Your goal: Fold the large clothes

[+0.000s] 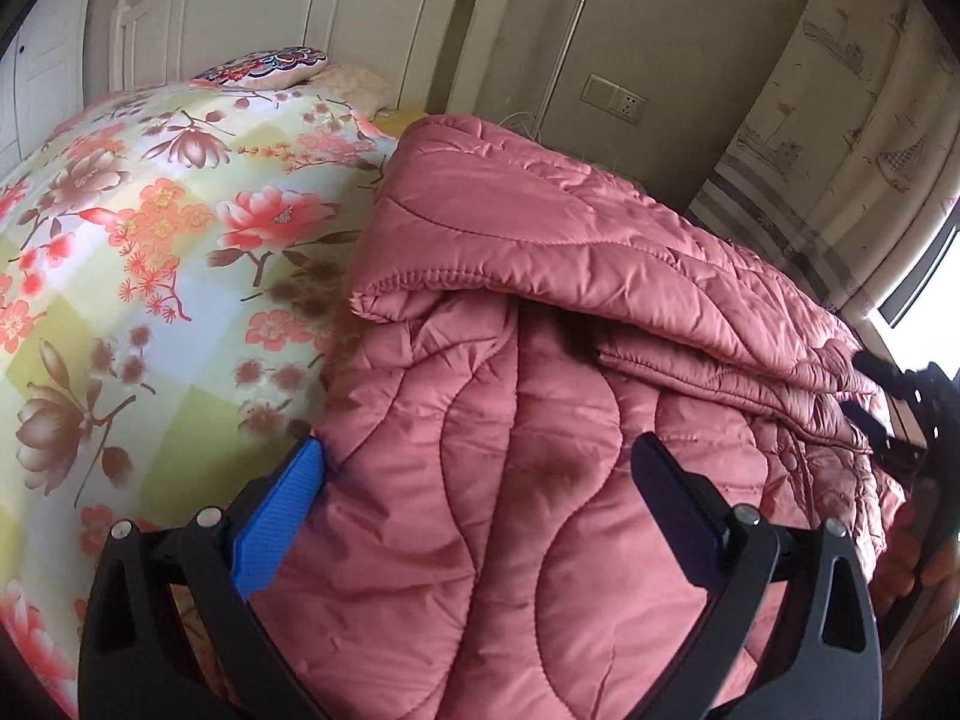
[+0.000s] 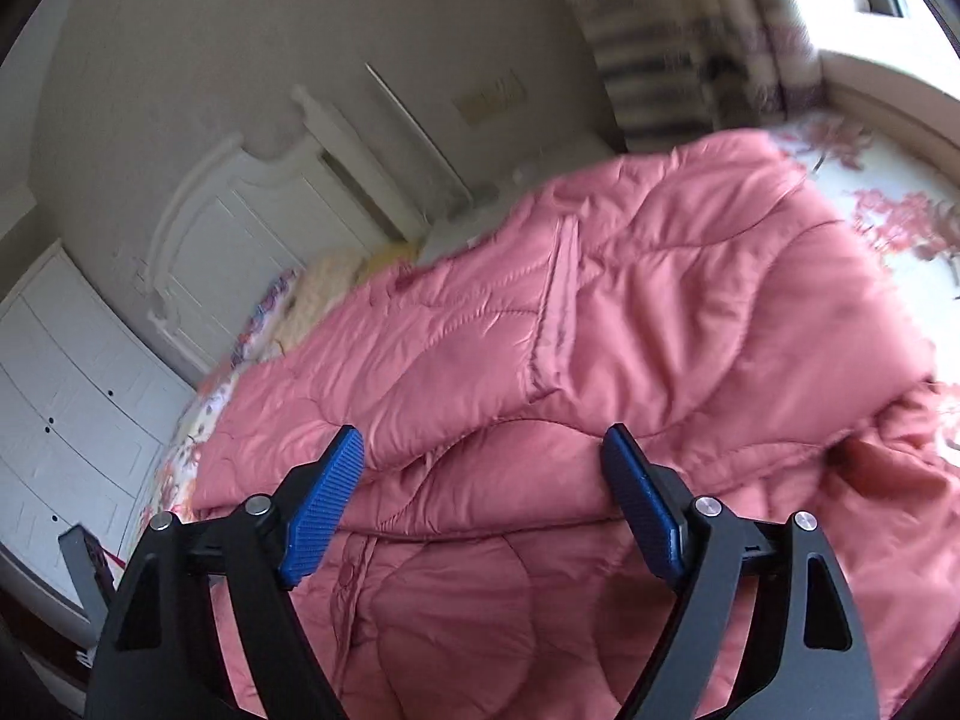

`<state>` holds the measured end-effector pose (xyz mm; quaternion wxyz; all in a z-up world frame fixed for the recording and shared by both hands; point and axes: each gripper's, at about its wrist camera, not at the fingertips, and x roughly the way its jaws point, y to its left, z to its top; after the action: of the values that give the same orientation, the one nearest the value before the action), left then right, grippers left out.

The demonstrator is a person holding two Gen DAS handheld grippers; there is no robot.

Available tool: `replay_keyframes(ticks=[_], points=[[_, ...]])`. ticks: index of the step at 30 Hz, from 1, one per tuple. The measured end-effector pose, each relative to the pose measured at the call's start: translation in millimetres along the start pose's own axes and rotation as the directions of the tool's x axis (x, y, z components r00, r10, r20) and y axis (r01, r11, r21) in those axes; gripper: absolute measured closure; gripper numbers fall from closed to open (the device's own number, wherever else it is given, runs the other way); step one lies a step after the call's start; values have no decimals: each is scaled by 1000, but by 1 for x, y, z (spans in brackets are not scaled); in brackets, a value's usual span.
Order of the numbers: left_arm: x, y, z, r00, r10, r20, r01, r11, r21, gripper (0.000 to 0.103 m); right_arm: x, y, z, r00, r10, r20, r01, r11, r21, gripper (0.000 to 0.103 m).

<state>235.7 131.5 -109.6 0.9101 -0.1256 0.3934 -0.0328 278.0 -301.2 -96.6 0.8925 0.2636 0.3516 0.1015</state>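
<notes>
A pink quilted coat (image 1: 540, 312) lies on the bed, its upper part folded over the lower part in thick layers. My left gripper (image 1: 480, 450) hovers over the near lower part with its jaws wide apart; its blue left pad (image 1: 276, 528) sits at the coat's left edge, and nothing is gripped. In the right wrist view the coat (image 2: 630, 312) fills the middle. My right gripper (image 2: 483, 438) stands open astride the folded edge, with the fold lying between its blue pads (image 2: 324, 498). The right gripper's black frame (image 1: 882, 402) shows at the coat's right edge.
The bed carries a floral cover (image 1: 150, 240) left of the coat, with a patterned cushion (image 1: 270, 66) by the white headboard (image 1: 300, 6). A wall socket (image 1: 615, 99) and a curtain (image 1: 852, 120) stand behind. White drawers (image 2: 66, 408) line the left.
</notes>
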Motion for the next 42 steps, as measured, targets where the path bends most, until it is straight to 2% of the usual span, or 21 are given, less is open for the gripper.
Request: replay_keyframes(ticks=[1, 2, 5, 10, 12, 13, 14, 15, 17, 19, 21, 23, 24, 27, 28, 29, 31, 33, 36, 39, 42], points=[[-1, 5, 0, 1000, -13, 1, 13, 1000, -11, 2, 4, 1, 4, 1000, 6, -9, -6, 1000, 12, 28], [-2, 5, 0, 1000, -21, 3, 21, 1000, -19, 2, 6, 2, 10, 1000, 22, -4, -22, 999, 27, 37], [3, 2, 1, 999, -42, 8, 43, 998, -45, 2, 10, 12, 21, 1000, 6, 11, -6, 1000, 4, 83], [4, 4, 1, 999, -53, 4, 53, 997, -59, 2, -18, 32, 20, 993, -49, 111, 56, 997, -60, 86], [4, 3, 1, 999, -48, 2, 48, 997, -54, 2, -10, 29, 17, 992, -112, 62, 115, 991, -64, 85], [4, 3, 1, 999, -52, 4, 52, 997, -56, 2, 1, 24, 15, 984, -176, 11, 177, 981, -77, 73], [3, 4, 1, 998, -56, 5, 56, 997, -60, 2, 8, 20, 12, 975, -222, -26, 219, 972, -89, 48], [3, 5, 1, 998, -59, 6, 59, 996, -63, 2, 11, 15, 9, 963, -265, -43, 261, 962, -86, 35], [4, 5, 1, 998, -57, 4, 57, 996, -62, 2, -6, 15, 6, 961, -274, 41, 275, 960, -44, 30], [4, 3, 1, 999, -48, 1, 48, 997, -55, 2, -29, 29, 6, 940, -298, 168, 307, 951, -33, 29], [4, 3, 1, 999, -47, 0, 47, 997, -54, 2, -42, 54, 6, 931, -266, 251, 299, 948, -107, 20], [4, 4, 1, 999, -50, 2, 50, 997, -58, 2, -37, 84, 4, 930, -258, 262, 323, 914, -247, 19], [4, 5, 1, 999, -51, 2, 51, 997, -59, 2, -25, 102, 0, 931, -265, 251, 343, 870, -353, 19], [2, 7, 1, 998, -65, 11, 66, 995, -68, 2, 7, 112, -6, 937, -294, 189, 348, 830, -435, 17], [0, 8, 2, 997, -72, 15, 73, 995, -68, 3, 21, 105, -6, 937, -319, 139, 347, 833, -431, 17], [-5, 6, 4, 996, -79, 26, 81, 995, -56, 3, 39, 92, -7, 928, -367, 69, 361, 835, -416, 17], [-17, -3, 13, 992, -109, 65, 109, 994, 10, 3, 55, 74, -16, 912, -411, 12, 382, 837, -391, 16], [-26, -12, 31, 985, -140, 105, 136, 990, 48, 3, 55, 64, -20, 925, -380, 8, 356, 859, -367, 16], [-22, -24, 59, 976, -177, 125, 170, 983, 66, 3, 55, 64, -20, 922, -386, 11, 363, 856, -367, 15], [6, -34, 74, 974, -215, 70, 209, 974, 81, 3, 56, 65, -20, 926, -378, 7, 355, 862, -362, 15], [60, -32, 70, 981, -176, -81, 182, 980, 81, 3, 52, 60, -17, 934, -357, 0, 335, 877, -345, 15]])
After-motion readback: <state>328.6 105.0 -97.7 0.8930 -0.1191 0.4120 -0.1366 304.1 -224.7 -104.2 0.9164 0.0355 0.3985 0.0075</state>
